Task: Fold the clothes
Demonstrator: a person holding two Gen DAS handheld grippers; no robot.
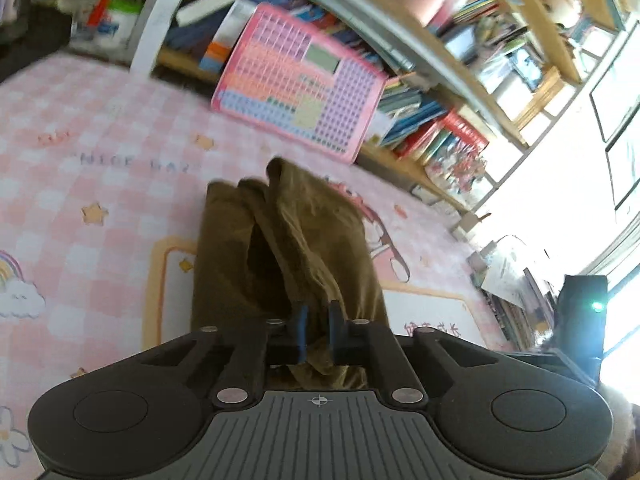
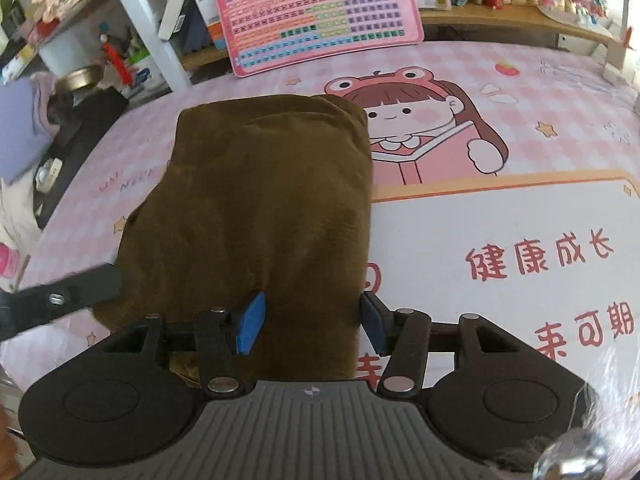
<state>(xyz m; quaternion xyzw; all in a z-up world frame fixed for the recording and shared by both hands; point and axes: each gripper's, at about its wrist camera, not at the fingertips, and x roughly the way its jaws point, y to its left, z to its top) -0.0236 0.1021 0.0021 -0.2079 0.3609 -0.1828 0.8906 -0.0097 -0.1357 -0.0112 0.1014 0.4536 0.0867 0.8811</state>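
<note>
An olive-brown garment [image 2: 260, 200] lies folded on the pink cartoon table mat [image 2: 500, 216]. In the left wrist view the garment [image 1: 288, 248] hangs in folds, lifted at its near edge. My left gripper [image 1: 318, 330] is shut on that edge, the blue pads pinching the cloth. My right gripper [image 2: 312, 322] is open, its jaws spread wide on either side of the garment's near end, low over it. The left gripper's finger [image 2: 80, 286] shows in the right wrist view at the garment's left edge.
A pink keyboard-like chart board [image 2: 320, 12] leans at the mat's far edge against bookshelves [image 1: 460, 80]. A white post [image 2: 148, 24] and cluttered items [image 2: 80, 80] stand at the far left. A dark device with a green light [image 1: 584, 312] is at the right.
</note>
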